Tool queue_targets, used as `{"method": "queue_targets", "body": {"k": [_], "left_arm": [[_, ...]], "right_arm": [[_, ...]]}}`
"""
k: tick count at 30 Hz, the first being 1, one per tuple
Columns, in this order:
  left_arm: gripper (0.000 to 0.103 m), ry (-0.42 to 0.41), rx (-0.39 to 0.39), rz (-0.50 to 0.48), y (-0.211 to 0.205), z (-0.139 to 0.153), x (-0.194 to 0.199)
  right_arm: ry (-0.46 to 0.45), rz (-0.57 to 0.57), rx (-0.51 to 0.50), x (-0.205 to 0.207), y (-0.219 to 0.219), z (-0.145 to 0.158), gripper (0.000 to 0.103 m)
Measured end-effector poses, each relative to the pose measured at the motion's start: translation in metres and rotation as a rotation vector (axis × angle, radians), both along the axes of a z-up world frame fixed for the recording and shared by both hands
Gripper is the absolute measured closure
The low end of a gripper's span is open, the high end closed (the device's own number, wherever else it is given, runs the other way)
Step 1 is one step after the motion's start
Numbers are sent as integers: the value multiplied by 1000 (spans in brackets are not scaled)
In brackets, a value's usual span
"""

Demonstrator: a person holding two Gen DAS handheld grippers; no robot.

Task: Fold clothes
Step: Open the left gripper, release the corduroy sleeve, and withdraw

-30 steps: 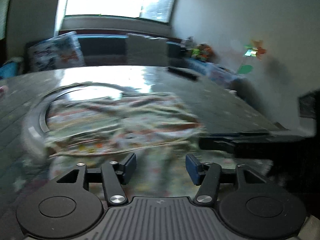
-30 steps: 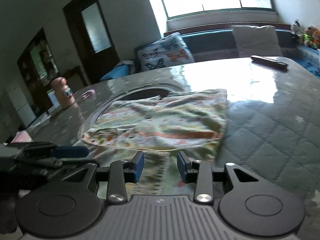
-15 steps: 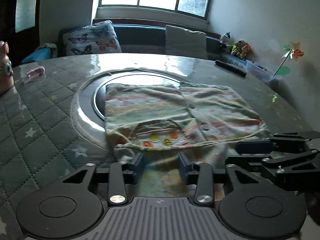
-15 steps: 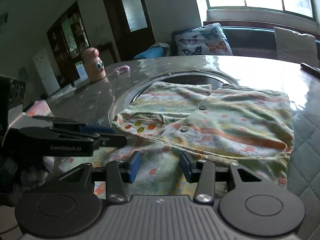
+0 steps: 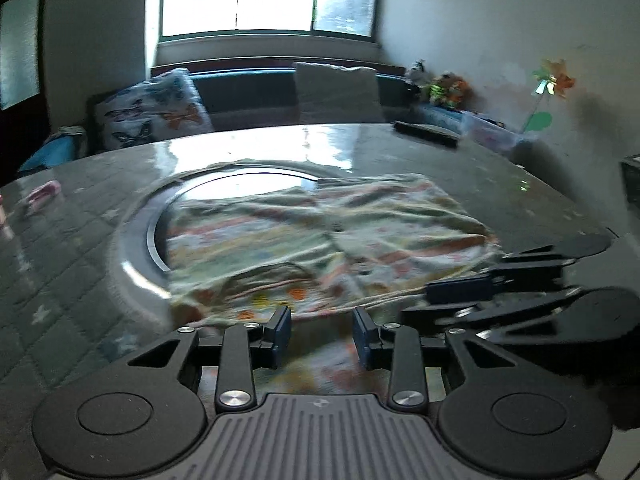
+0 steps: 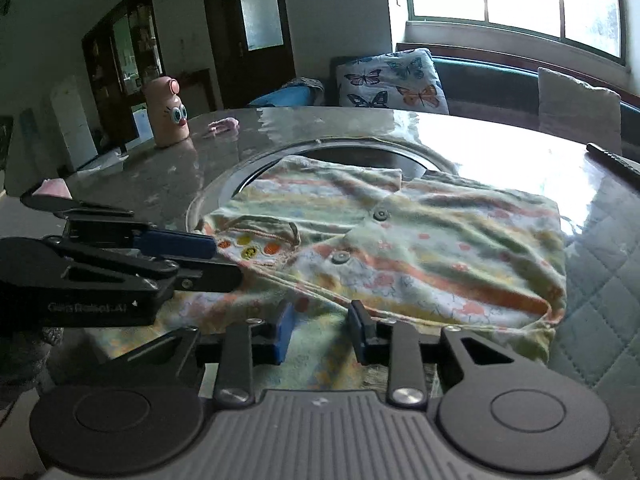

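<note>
The shirt (image 6: pixel 400 248), patterned in pale green, orange and white with buttons down its front, lies spread flat on the table (image 6: pixel 600 320), partly over the round inset plate (image 6: pixel 224 192) at the table's middle. Its upper layer is folded over, with a curved hem running along the edge nearest both cameras and a lower layer of cloth showing beneath.

Left gripper (image 5: pixel 322 334): claw spread, blue pads apart, nothing between them; it sits just at the near edge of the shirt, over the lower layer. In the right wrist view its fingertips (image 6: pixel 200 258) reach in from the left side of the shirt, close to the pocket corner; contact with the cloth cannot be told.

Right gripper (image 6: pixel 320 334): claw spread, holding nothing, placed at the near hem of the shirt. In the left wrist view it (image 5: pixel 456 292) lies at the shirt's right near corner.

Beyond the shirt: a pink bottle with cartoon eyes (image 6: pixel 168 114) to its far left, a dark remote (image 5: pixel 424 132) to its far right
</note>
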State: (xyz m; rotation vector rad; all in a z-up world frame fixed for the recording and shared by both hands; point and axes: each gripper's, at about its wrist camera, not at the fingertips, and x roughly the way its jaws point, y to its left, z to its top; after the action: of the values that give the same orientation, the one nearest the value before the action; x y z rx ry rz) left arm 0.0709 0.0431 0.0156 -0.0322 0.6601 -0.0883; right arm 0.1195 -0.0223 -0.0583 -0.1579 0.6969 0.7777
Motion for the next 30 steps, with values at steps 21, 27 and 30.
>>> {"method": "queue_targets", "body": {"k": [21, 27, 30], "left_arm": [[64, -13, 94, -83, -8, -10, -34], [57, -12, 112, -50, 6, -12, -56], [52, -5, 117, -26, 14, -12, -64]], "right_arm": [[-18, 66, -30, -37, -27, 4, 75], [-10, 46, -27, -45, -43, 4, 75], [9, 18, -24, -45, -55, 3, 75]]}}
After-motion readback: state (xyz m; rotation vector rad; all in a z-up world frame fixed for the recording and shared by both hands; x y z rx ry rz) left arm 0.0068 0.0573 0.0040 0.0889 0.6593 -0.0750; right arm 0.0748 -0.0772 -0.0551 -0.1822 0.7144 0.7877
